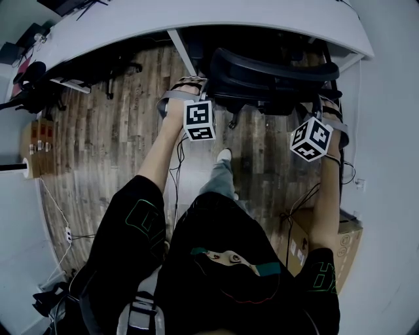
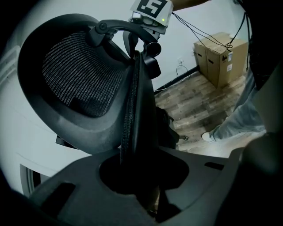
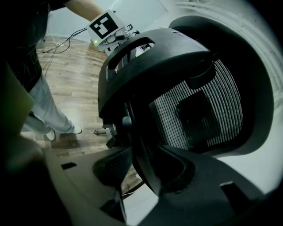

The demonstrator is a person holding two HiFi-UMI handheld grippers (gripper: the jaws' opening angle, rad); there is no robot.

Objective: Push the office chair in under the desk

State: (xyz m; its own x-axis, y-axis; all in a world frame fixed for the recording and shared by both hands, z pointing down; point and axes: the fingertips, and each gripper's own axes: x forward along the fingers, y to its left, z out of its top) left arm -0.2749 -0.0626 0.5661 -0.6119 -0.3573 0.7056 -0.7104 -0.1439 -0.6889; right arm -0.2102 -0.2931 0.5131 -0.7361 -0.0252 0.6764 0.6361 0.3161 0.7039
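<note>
The office chair (image 1: 272, 82) stands at the desk (image 1: 216, 16), its seat and base in the shadow beneath the white top. Only its backrest (image 2: 75, 75) shows past the desk's edge on my side. My left gripper (image 2: 141, 176) is pinched on one side rim of that backrest, the dark edge running straight down between its jaws. My right gripper (image 3: 146, 176) clamps the opposite rim the same way, with its jaws set wider around the thicker frame there. Both point down at a slant, arms stretched forward over the wooden floor (image 1: 118, 150). I judge the push well advanced. What looks to be left is a last shove until the backrest meets the desk's edge, then letting go with both.
</note>
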